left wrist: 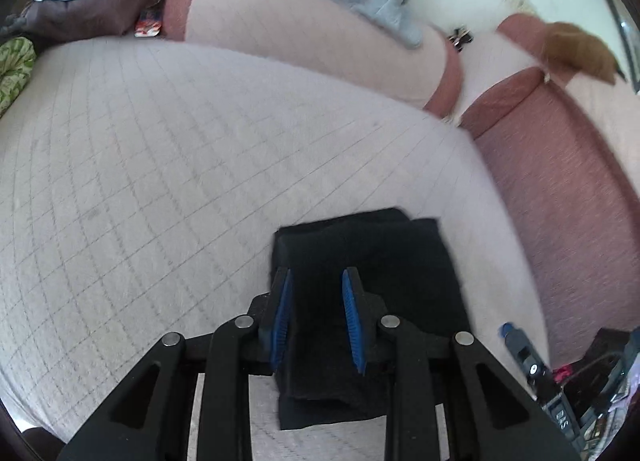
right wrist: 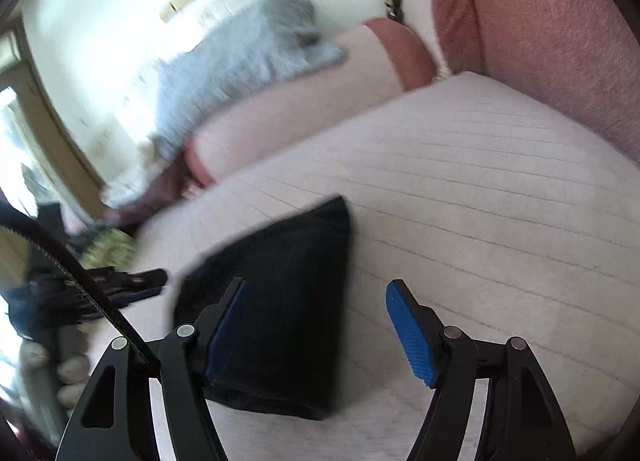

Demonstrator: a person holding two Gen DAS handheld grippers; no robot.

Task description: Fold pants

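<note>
While folded pants (left wrist: 360,261) lie on sofa (left wrist: 160,161), L tool (left wrist: 316,281) & R tool (right wrist: 316,293) both spread

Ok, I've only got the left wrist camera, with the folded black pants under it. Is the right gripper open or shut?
Observer: The right gripper is open, jaws wide apart.
Operator: Is it over the pants?
Observer: Partly. In its own view one finger overlaps the pants, and the other sits over bare cushion.
Operator: Anything else close by?
Observer: A black cable crosses the left side of that view.
</note>
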